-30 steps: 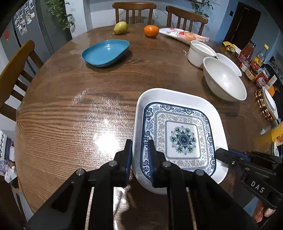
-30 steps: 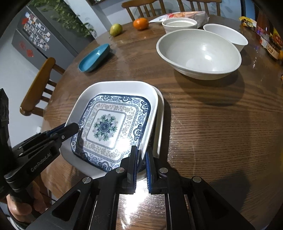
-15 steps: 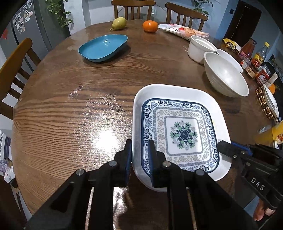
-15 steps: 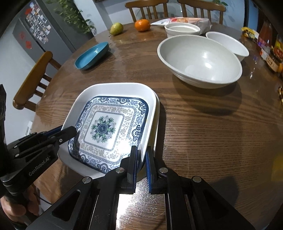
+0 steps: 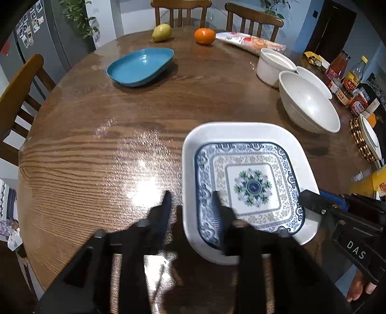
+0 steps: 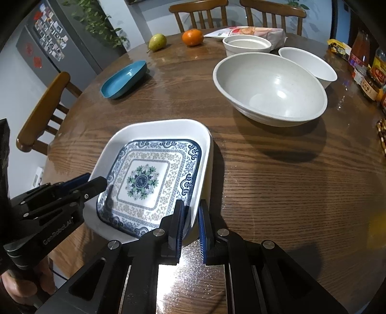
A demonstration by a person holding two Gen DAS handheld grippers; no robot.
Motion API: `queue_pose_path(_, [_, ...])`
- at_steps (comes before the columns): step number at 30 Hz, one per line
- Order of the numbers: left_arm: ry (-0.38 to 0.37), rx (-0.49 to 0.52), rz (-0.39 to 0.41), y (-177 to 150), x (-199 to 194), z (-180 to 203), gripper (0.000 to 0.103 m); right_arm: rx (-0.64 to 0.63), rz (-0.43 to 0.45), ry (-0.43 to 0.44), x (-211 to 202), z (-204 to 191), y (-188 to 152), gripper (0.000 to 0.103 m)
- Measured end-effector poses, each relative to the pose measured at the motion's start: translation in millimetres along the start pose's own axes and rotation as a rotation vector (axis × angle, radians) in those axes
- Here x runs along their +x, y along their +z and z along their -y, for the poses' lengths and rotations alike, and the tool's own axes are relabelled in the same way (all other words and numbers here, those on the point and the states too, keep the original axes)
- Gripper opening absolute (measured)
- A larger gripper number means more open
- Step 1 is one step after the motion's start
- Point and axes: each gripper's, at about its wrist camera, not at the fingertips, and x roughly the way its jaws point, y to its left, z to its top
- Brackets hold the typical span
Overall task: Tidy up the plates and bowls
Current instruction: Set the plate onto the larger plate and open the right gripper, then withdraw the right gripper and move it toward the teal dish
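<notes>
Patterned square plate [image 5: 251, 186]: blue-and-white scrollwork border, green-and-blue floral medallion at centre; nested inside a plain white square dish [image 5: 241, 131], the pair lying on the near part of a round wooden table [image 5: 96, 149].

Left gripper [image 5: 191, 205]: angled steeply down at the dish's near-left edge; its jaws have just been opening and now straddle the rim, one finger outside on the table side, the other over the patterned plate, pads apart from the rim.

Right gripper [image 6: 191, 217]: angled steeply down at the dish's near-right corner, jaws narrow and clamped on the white dish's rim. Seen from the left wrist, its fingertip lies at the plate's right edge.

Table, further out: large white bowl [image 6: 270, 88], a smaller white bowl [image 6: 308, 65] and a straight-sided white dish [image 6: 247, 46] behind it; blue oval dish [image 5: 141, 66] well apart to the left; pear [image 5: 161, 32], orange [image 5: 204, 36], a snack packet [image 5: 251, 42]; sauce bottles [image 5: 347, 77] at the right edge.

Room: wooden chairs [image 5: 179, 10] around the table, grey fridge [image 6: 45, 46] with magnets, leafy plant [image 6: 96, 21].
</notes>
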Motion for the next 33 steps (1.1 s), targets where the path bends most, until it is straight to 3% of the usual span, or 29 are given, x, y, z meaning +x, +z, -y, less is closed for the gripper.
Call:
queue_pose_path(2, [0.006, 0.0, 0.012, 2.0, -2.7, -1.2, 0.051, 0.004, 0.006, -0.01, -1.8, 1.0, 0.9, 0.019])
queue_pose_path(7, [0.016, -0.021, 0.029, 7.9, -6.9, -8.1, 0.054, 0.017, 0.025, 0.002, -8.5, 1.8, 4.4, 0.023])
queue_pose_path(12, [0.026, -0.033, 0.045, 13.1, -12.8, -12.6, 0.073, 0.004, 0.057, 0.009, -19.6, -3.1, 8.3, 0.023])
queue_pose_path(15, [0.034, -0.034, 0.054, 16.7, -17.0, -12.7, 0.079, -0.004, 0.075, -0.002, -25.7, -4.3, 12.1, 0.025])
queue_pose_path(19, [0.031, -0.031, 0.059, 21.7, -21.1, -11.0, 0.083, 0.004, 0.11, -0.02, -34.9, -4.0, 15.0, 0.047])
queue_pose_path(24, [0.025, -0.015, 0.076, 26.9, -30.1, -4.3, 0.095, 0.015, 0.161, -0.046, -48.6, -0.9, 17.5, 0.05])
queue_pose_path(33, [0.015, 0.019, 0.114, 36.6, -47.0, 10.6, 0.102, 0.039, 0.24, -0.088, -75.0, 7.8, 22.0, 0.066])
